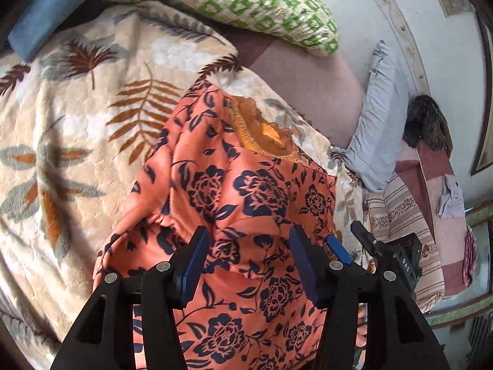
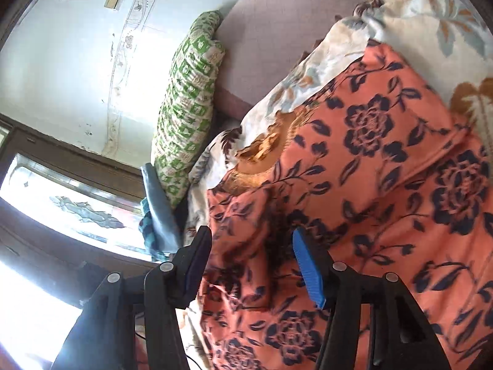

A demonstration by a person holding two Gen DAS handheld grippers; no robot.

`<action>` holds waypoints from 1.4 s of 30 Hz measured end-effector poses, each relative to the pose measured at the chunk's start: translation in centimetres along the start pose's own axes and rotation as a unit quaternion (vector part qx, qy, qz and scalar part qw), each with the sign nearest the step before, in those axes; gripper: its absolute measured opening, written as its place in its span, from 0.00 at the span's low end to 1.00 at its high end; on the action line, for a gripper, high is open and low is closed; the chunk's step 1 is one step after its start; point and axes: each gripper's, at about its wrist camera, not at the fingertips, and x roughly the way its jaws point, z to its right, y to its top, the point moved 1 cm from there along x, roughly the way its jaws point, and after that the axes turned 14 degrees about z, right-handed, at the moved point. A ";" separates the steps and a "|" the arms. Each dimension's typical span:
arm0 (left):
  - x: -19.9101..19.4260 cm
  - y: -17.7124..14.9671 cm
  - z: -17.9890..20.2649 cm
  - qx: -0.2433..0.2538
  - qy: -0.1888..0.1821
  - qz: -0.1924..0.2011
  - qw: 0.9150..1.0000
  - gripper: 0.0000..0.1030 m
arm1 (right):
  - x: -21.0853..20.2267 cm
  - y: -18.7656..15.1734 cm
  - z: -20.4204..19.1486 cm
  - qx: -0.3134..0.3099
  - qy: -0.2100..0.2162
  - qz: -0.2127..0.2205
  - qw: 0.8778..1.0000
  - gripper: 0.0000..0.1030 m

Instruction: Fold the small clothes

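On the bed, over a leaf-print blanket [image 1: 77, 117], an orange floral garment [image 1: 234, 203] is lying with its long axis running away from the left gripper [image 1: 249, 262], brown embroidered neckline [image 1: 265, 135] pointing at the far end. Left gripper is hovering with jaws spread, fabric between them ungripped. Right gripper [image 2: 251, 265] is likewise spread over a folded sleeve edge. Left view is showing the right gripper beside it plus a grey pillow [image 1: 376, 117]; right view is showing a window [image 2: 71, 209]. Green patterned pillow [image 2: 188, 104] is sitting near the wall.

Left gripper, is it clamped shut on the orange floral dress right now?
No, the left gripper stands open, its blue pads apart, over the orange floral dress.
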 end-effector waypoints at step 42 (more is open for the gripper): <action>5.7 1.1 -0.9 -0.048 0.073 0.068 0.994 0.09 | -3.0 12.6 0.5 -0.107 -0.092 0.127 0.982 0.07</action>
